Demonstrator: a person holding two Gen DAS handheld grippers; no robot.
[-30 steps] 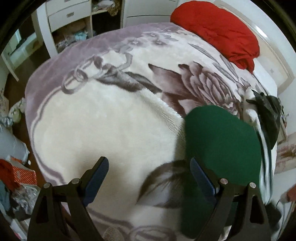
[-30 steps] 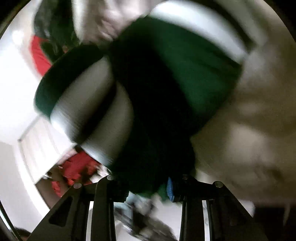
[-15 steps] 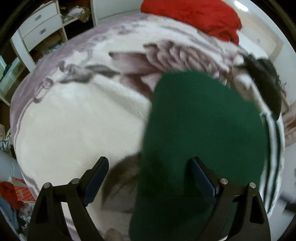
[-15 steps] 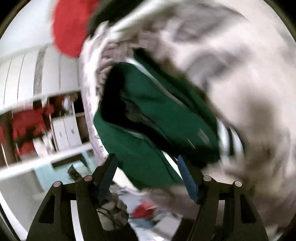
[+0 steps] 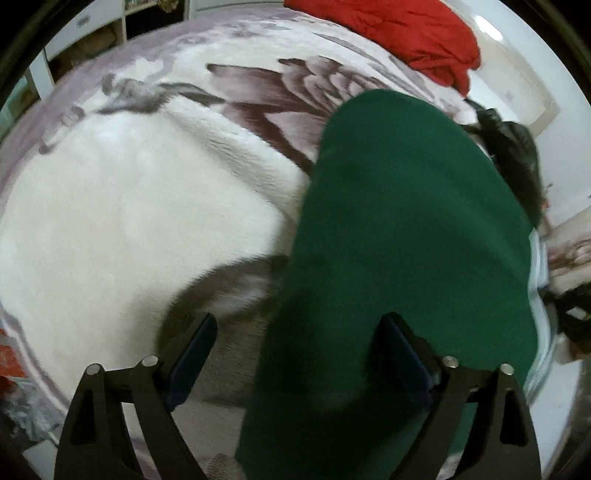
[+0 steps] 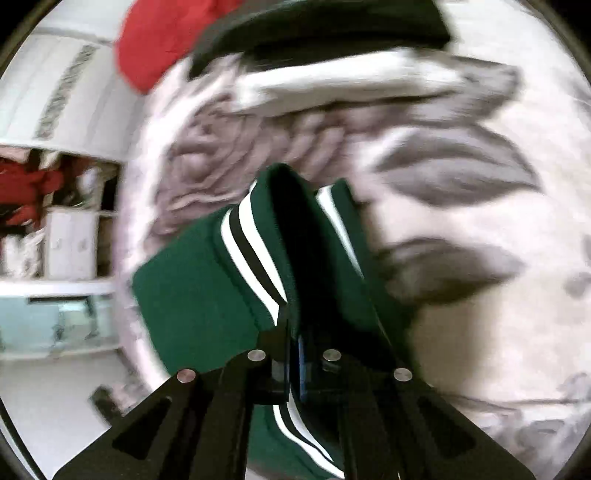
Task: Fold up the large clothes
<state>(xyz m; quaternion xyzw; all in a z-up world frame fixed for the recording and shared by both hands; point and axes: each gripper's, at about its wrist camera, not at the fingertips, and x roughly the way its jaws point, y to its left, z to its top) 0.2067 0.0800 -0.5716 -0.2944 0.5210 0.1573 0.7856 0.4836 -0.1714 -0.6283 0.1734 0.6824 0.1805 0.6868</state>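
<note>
A large dark green garment [image 5: 406, 240] with white and black striped trim lies on the flowered bed blanket [image 5: 129, 221]. In the left wrist view my left gripper [image 5: 295, 354] is open and empty, just above the garment's near left edge. In the right wrist view my right gripper [image 6: 293, 347] is shut on the garment's striped hem [image 6: 255, 254], with green cloth [image 6: 192, 295] bunched up between and around the fingers.
A red garment [image 5: 399, 33] lies at the far end of the bed, also seen in the right wrist view [image 6: 162, 40]. A black and white garment [image 6: 332, 48] lies beside it. Drawers and shelves [image 6: 66, 243] stand past the bed's edge.
My right gripper opened and then shut on the striped hem. The green garment has spread closer under my left gripper, which stayed open.
</note>
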